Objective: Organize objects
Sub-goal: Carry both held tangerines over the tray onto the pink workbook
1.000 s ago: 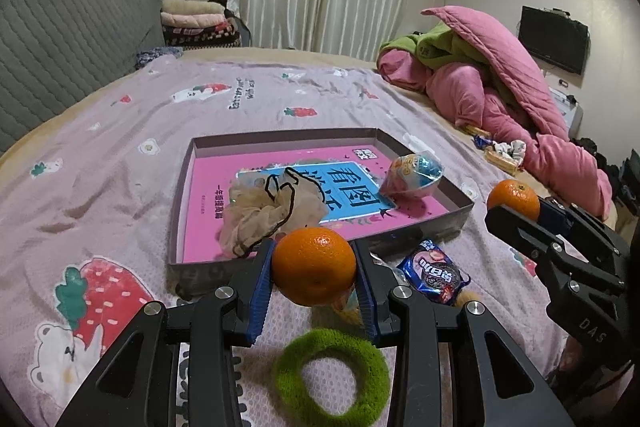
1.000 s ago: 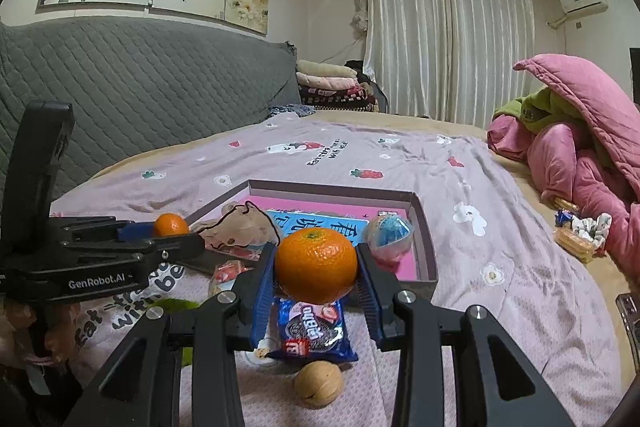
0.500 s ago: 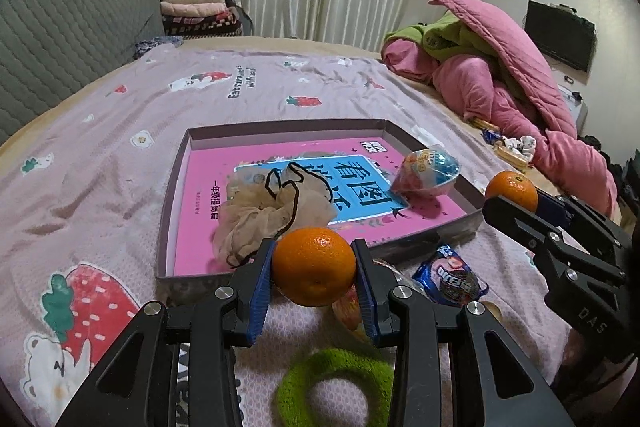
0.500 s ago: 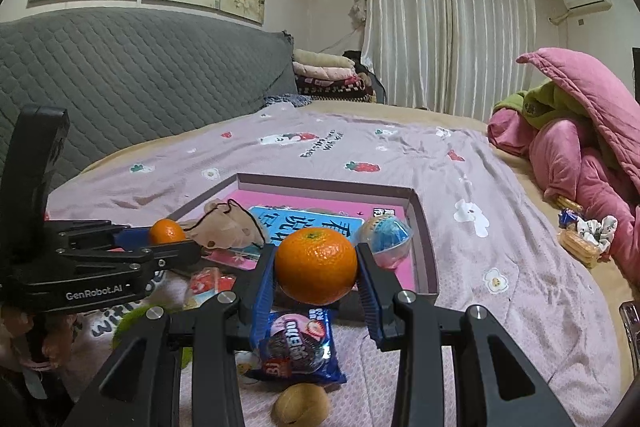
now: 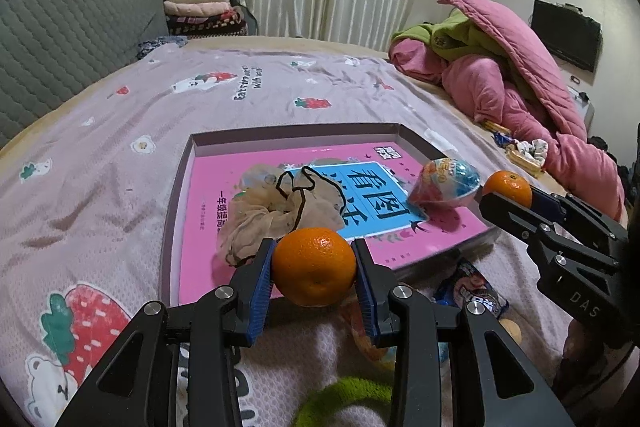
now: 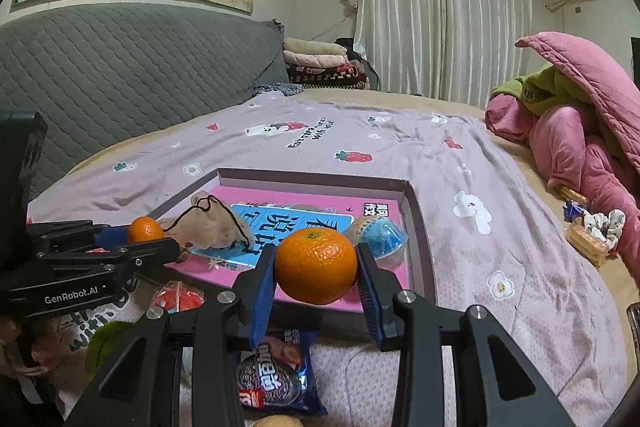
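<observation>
My left gripper (image 5: 314,267) is shut on an orange (image 5: 314,266), held just over the near rim of a shallow grey tray (image 5: 176,195) on the bed. My right gripper (image 6: 316,273) is shut on a second orange (image 6: 316,267), over the tray's near right part. Each gripper shows in the other's view: the right gripper (image 5: 508,189) at the tray's right corner, the left gripper (image 6: 146,231) at its left side. Inside the tray lie a pink book (image 5: 208,195), a beige mesh pouch (image 5: 280,215) and a wrapped blue-and-white ball (image 5: 446,183).
On the bedsheet in front of the tray lie an Oreo packet (image 6: 276,379), a green fuzzy ring (image 5: 344,399), a red wrapped snack (image 6: 178,297) and a walnut (image 6: 278,421). Pink bedding (image 5: 520,87) is piled at the right, with snack packets (image 6: 588,231) beside it.
Both grippers have moved forward with their oranges, from in front of the tray to over its near edge. The loose items on the sheet have slid lower in view. The grips are unchanged.
</observation>
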`<state>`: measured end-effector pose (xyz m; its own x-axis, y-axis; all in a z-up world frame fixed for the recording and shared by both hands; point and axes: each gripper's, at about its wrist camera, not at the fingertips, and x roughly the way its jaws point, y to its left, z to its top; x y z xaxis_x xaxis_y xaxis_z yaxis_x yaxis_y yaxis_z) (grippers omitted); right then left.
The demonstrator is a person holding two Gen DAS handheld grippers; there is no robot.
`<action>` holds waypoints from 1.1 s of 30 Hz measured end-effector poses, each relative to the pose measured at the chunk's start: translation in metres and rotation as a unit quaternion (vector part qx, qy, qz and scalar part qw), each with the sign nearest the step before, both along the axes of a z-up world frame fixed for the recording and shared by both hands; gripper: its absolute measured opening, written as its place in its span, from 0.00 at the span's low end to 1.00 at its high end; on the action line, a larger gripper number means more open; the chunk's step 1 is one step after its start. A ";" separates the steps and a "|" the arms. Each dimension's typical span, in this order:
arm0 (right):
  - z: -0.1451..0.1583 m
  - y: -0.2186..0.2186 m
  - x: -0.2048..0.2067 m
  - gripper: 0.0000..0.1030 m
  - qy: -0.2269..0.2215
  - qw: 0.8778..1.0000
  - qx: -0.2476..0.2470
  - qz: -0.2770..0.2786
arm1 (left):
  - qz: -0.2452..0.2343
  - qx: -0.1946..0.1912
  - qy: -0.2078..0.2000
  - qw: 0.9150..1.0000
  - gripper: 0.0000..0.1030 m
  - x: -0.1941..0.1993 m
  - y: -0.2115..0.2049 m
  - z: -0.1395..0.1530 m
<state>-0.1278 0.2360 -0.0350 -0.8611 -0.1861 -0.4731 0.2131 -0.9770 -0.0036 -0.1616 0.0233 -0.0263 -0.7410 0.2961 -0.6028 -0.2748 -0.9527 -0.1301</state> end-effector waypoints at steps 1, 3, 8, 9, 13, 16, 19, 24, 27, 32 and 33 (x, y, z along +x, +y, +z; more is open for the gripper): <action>0.000 -0.001 -0.001 0.38 0.000 1.000 0.002 0.000 | 0.000 0.000 0.000 1.000 0.37 -0.001 0.000 0.000; 0.000 -0.002 -0.003 0.38 0.002 1.000 0.005 0.002 | 0.001 -0.002 0.000 1.000 0.37 -0.004 0.000 0.000; 0.001 -0.005 -0.009 0.38 0.004 1.000 0.011 0.006 | 0.004 -0.004 -0.001 1.000 0.37 -0.010 0.000 -0.001; 0.000 -0.005 -0.010 0.38 0.003 1.000 0.012 0.006 | 0.005 -0.006 -0.001 1.000 0.37 -0.012 0.000 -0.002; -0.003 -0.007 -0.017 0.38 -0.005 1.000 0.014 0.011 | 0.007 -0.009 -0.006 1.000 0.37 -0.018 0.000 -0.006; -0.006 -0.007 -0.020 0.38 -0.011 1.000 0.013 0.013 | 0.008 -0.011 -0.010 1.000 0.37 -0.021 0.000 -0.009; -0.008 -0.006 -0.022 0.38 -0.017 1.000 0.011 0.014 | 0.009 -0.013 -0.014 1.000 0.37 -0.022 0.000 -0.011; -0.013 -0.003 -0.027 0.38 -0.033 0.999 0.004 0.011 | 0.009 -0.016 -0.017 1.000 0.37 -0.023 0.000 -0.015; -0.016 -0.002 -0.031 0.38 -0.044 0.999 0.002 0.011 | 0.010 -0.018 -0.020 1.000 0.37 -0.024 0.001 -0.017; -0.022 -0.001 -0.037 0.38 -0.065 0.998 0.000 0.011 | 0.012 -0.018 -0.025 0.999 0.37 -0.026 -0.001 -0.019; -0.024 0.000 -0.038 0.38 -0.069 0.998 -0.001 0.011 | 0.013 -0.018 -0.026 0.999 0.37 -0.026 -0.002 -0.019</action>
